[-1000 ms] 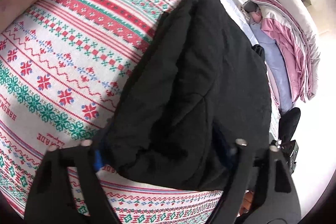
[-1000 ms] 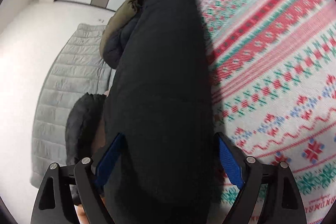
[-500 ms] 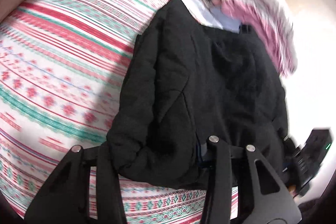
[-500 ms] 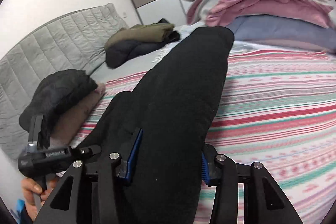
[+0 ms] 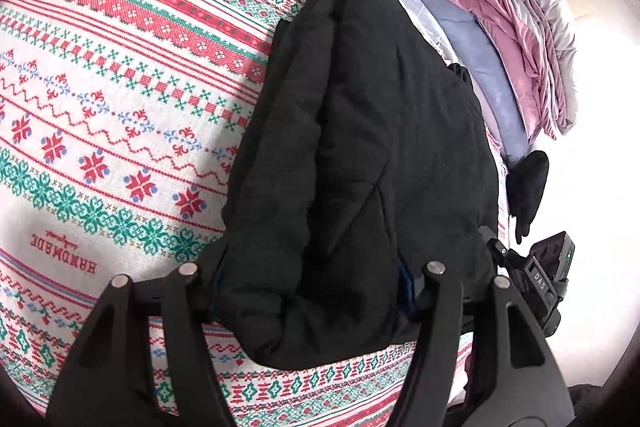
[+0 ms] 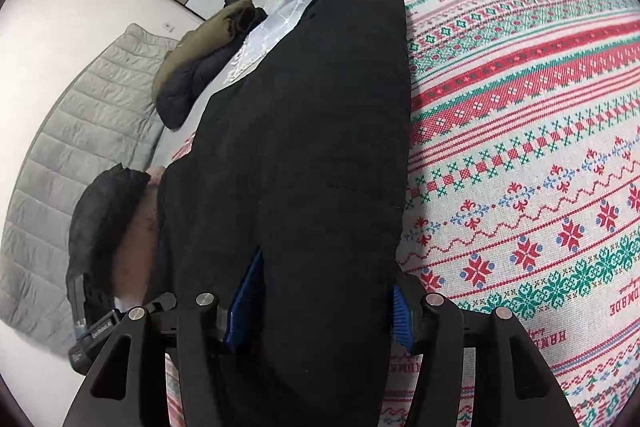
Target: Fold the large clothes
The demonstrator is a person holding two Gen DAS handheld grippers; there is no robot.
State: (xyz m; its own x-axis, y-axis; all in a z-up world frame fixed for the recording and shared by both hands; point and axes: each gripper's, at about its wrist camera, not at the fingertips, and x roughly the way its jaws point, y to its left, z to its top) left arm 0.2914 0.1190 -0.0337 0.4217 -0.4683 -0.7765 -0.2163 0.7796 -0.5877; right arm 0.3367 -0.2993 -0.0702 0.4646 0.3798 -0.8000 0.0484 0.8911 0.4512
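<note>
I have the black padded garment lying on the patterned bedspread, a knit-look cover in red, green and white bands. Its long body runs away from me toward the far edge of the bed, where the pink and grey bedding is piled against a lilac pillow.

My left gripper has its jaws partly closed around a bunched fold at the garment's near end; the fabric fills the gap between them and hides the blue pads, so it looks pinched there.

My right gripper is narrowed onto another stretch of the same garment, with a blue pad pressed against the cloth on each side.

In the right wrist view, an olive and dark jacket lies near the grey quilted headboard, well apart from the black garment. The bedspread stretches out to its right.
</note>
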